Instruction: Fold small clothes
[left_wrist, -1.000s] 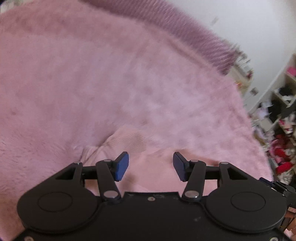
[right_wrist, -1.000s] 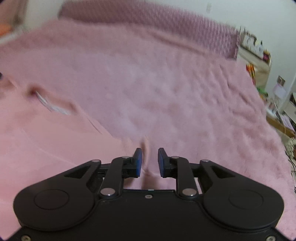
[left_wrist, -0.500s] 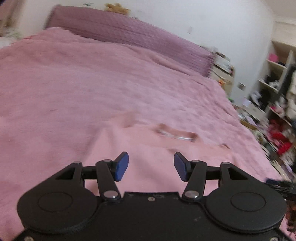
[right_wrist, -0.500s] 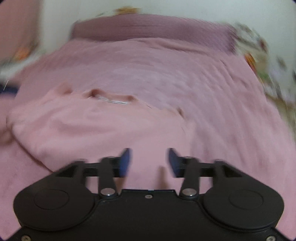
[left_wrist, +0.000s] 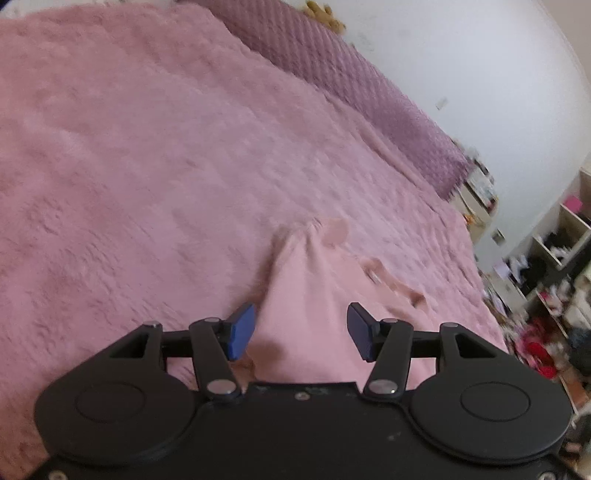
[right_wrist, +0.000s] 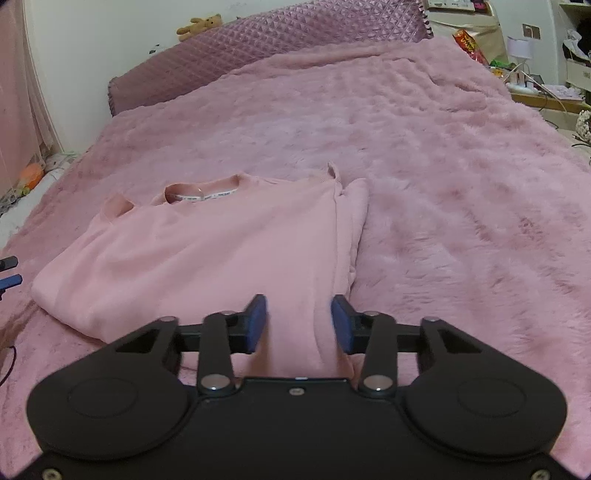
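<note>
Right wrist view: pink sweater (right_wrist: 207, 254) spread flat on fluffy pink blanket (right_wrist: 443, 192), neckline with white label toward quilted purple headboard (right_wrist: 266, 48), both sleeves folded in over the body, right edge forming a long doubled fold. Right gripper (right_wrist: 298, 325) low over the sweater's near hem, blue pads (right_wrist: 256, 323) either side of the cloth, jaws closing, a visible gap remaining between pads and fabric, nothing pinched yet. Small teddy bear (right_wrist: 199, 26) atop the headboard; cluttered bedside table (right_wrist: 532, 85) right of the sweater, beyond the blanket's edge. At the frame's left edge, level with the sweater's near corner, dark tips probably belonging to the other gripper.

Left wrist view: left gripper (left_wrist: 301, 330) above the sweater's (left_wrist: 306, 295) near left corner, jaws apart, blue pads (left_wrist: 242, 330) clear of the cloth, left pad over the sweater's edge, right pad over its body. Picture blurred, sweater's far details indistinct. Open shelves with clutter (left_wrist: 554, 280) far right of the sweater.
</note>
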